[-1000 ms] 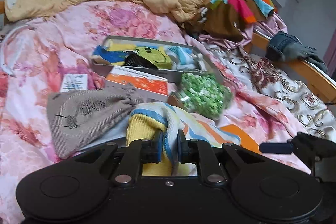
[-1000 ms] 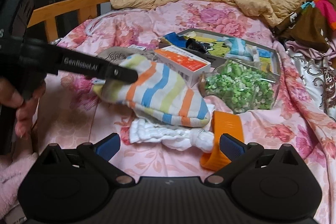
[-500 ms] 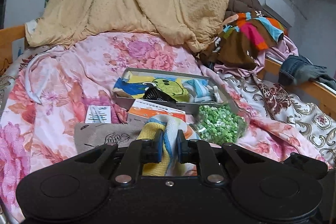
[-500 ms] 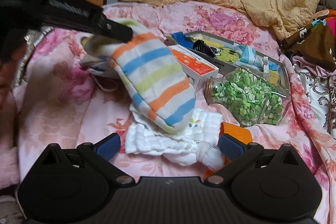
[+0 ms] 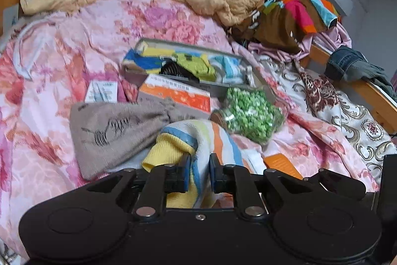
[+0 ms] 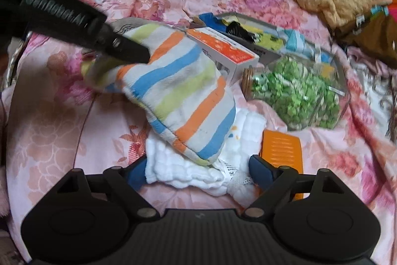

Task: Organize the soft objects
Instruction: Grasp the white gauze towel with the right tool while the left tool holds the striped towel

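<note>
Your left tongs [image 5: 197, 167] were clamped on the cuff end of the striped sock [image 6: 178, 93], which hung over the white cloth [image 6: 188, 170] on the bed [image 6: 62, 131]. Your right tongs [image 6: 196, 171] stood spread apart around that cloth. The sock's long axis ran from the cuff down toward its toe, nearest you. Best to grip firmly and lift it clear before carrying.
</note>
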`<state>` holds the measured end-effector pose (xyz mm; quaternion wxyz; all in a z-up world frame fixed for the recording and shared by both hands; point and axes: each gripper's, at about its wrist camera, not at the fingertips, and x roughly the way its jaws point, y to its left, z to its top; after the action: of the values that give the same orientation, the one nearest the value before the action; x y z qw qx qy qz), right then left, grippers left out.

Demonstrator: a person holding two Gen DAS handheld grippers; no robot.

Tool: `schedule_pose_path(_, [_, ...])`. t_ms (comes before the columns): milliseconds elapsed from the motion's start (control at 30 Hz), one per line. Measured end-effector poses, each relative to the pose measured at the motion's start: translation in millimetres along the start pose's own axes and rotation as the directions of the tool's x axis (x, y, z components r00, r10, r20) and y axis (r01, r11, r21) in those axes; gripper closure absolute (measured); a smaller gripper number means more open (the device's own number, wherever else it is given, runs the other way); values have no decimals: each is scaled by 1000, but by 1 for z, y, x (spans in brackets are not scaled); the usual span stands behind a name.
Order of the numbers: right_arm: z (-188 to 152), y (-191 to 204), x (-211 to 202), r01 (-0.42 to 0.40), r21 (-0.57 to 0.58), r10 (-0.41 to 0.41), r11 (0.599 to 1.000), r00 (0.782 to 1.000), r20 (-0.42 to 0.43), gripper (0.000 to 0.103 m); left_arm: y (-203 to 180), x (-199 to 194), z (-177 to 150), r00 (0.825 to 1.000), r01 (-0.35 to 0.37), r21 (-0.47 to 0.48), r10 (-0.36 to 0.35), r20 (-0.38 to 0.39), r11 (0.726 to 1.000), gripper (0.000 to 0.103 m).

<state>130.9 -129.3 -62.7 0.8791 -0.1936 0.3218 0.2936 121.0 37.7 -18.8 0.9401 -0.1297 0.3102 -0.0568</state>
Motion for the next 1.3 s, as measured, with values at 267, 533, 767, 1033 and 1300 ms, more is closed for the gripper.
schedule_pose_path(267, [0, -2, 0, -10, 14, 10, 1000, 1000, -17, 14, 6, 13, -4, 996, 29, -74, -35, -82, 997, 68])
schedule_pose_path(533, [1, -2, 0, -11, 24, 12, 1000, 1000, -19, 14, 2, 20, -7, 986, 110, -109, -123, -116, 988, 31])
schedule_pose_path(767, [1, -1, 1, -11, 24, 12, 1000, 1000, -19, 14, -10, 30, -12, 982, 116, -54, -123, -145, 992, 26])
schedule_pose_path(1033, [0, 0, 0, -2, 23, 2, 1000, 1000, -13, 18, -13, 35, -16, 984, 76, 25, -71, -165, 997, 59])
schedule_pose_path(1300, [0, -1, -1, -9, 35, 10, 999, 1000, -16, 30, -19, 31, -16, 987, 80, 73, -69, -144, 994, 71])
